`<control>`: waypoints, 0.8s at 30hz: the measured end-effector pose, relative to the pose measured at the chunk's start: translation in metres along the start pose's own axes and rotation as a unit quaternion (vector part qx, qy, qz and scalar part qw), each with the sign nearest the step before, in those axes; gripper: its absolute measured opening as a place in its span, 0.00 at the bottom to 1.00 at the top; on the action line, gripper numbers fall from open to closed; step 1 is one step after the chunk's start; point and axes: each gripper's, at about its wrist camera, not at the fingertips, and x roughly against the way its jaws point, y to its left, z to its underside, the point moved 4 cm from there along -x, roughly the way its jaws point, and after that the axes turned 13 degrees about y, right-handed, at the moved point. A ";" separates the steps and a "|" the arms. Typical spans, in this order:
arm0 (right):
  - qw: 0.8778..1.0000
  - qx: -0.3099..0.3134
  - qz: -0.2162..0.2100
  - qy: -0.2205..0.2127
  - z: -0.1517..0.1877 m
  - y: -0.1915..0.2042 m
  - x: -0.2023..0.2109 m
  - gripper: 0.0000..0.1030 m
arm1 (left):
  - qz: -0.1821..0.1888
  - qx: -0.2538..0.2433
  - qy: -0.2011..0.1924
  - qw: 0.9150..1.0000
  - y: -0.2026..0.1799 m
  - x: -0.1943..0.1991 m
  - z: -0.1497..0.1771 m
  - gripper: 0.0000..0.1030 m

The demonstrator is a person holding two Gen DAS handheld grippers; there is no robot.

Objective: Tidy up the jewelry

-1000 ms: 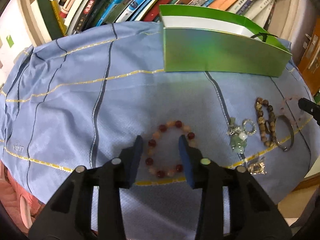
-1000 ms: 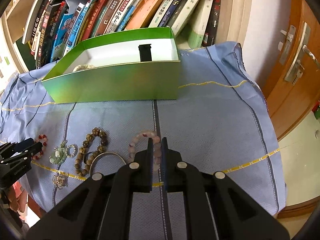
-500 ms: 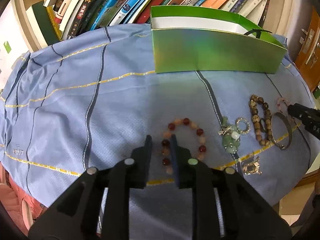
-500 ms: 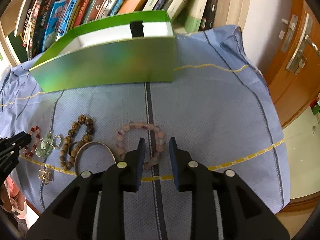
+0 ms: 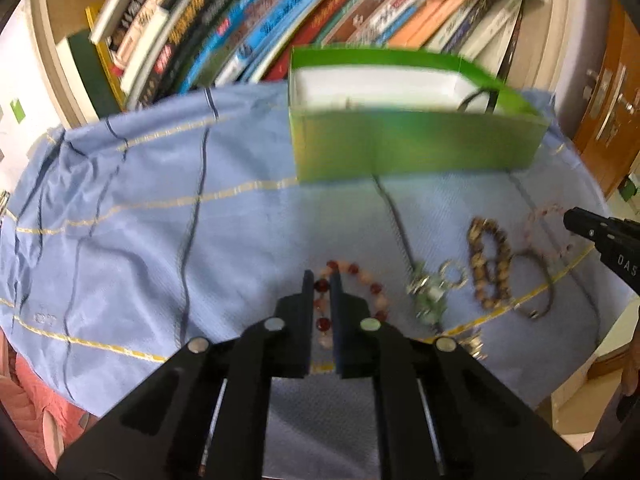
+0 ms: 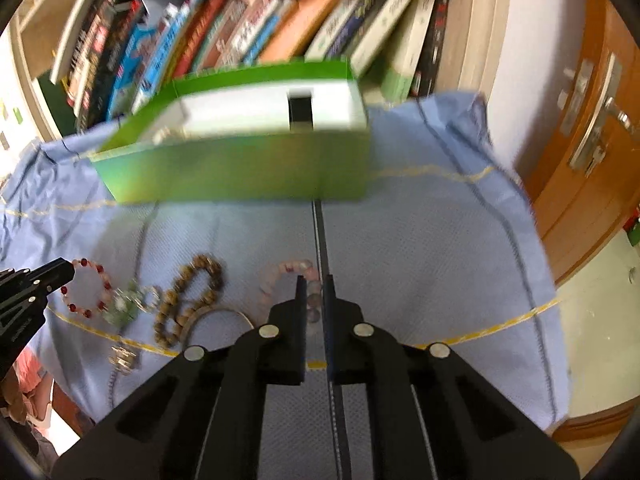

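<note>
My left gripper [image 5: 321, 280] is shut on the left side of a red and peach bead bracelet [image 5: 370, 286] on the blue cloth [image 5: 140, 220]. My right gripper [image 6: 313, 284] is shut on the right side of a pale pink bead bracelet [image 6: 280, 270]. Between them lie a green jade charm with a silver ring [image 5: 434, 298], a brown wooden bead bracelet [image 5: 490, 266], a dark bangle [image 5: 538, 280] and a small metal piece [image 5: 474, 346]. An open green box [image 5: 412, 148] with a white inside stands behind; it also shows in the right wrist view [image 6: 240, 164].
A row of leaning books [image 5: 280, 20] fills the shelf behind the box. A wooden door with a metal handle [image 6: 592, 140] is at the right. The cloth's front edge [image 6: 500, 324] drops off close below the jewelry.
Both grippers have closed: the left from wide open around the red bracelet onto its left side, the right reopened and closed on the pink bracelet. Both views are blurred, and the box inside shows more.
</note>
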 end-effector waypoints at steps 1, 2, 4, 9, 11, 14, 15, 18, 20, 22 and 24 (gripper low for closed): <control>1.000 0.001 0.000 -0.010 -0.003 0.001 0.007 0.08 | 0.004 0.000 -0.010 1.000 0.000 0.007 -0.003 0.08; 1.000 0.002 -0.001 -0.021 -0.006 0.002 0.015 0.08 | 0.008 0.000 -0.018 1.000 0.000 0.013 -0.006 0.08; 0.999 0.004 -0.001 -0.044 -0.013 0.004 0.030 0.08 | 0.015 -0.002 -0.035 0.999 -0.002 0.025 -0.013 0.08; 0.996 0.010 -0.003 -0.085 -0.038 0.009 0.057 0.08 | 0.022 -0.003 -0.085 0.996 -0.002 0.056 -0.044 0.08; 0.994 0.008 -0.003 -0.108 -0.052 0.012 0.071 0.08 | 0.023 0.006 -0.105 0.994 0.000 0.070 -0.060 0.08; 0.989 0.003 -0.003 -0.146 -0.073 0.015 0.091 0.08 | 0.034 0.019 -0.131 0.991 0.003 0.088 -0.085 0.08; 0.988 0.000 -0.003 -0.152 -0.079 0.015 0.094 0.08 | 0.036 0.024 -0.136 0.990 0.003 0.091 -0.095 0.08; 0.988 -0.009 -0.018 -0.156 -0.109 0.020 0.090 0.08 | 0.041 0.032 -0.133 0.990 0.000 0.087 -0.128 0.08; 0.989 -0.018 -0.029 -0.141 -0.133 0.024 0.073 0.08 | 0.048 0.038 -0.117 0.991 -0.003 0.073 -0.151 0.08; 0.993 -0.022 -0.034 -0.114 -0.149 0.028 0.049 0.08 | 0.051 0.041 -0.093 0.994 -0.007 0.048 -0.168 0.08; 0.996 -0.025 -0.037 -0.083 -0.159 0.032 0.023 0.08 | 0.046 0.043 -0.065 0.996 -0.010 0.022 -0.178 0.08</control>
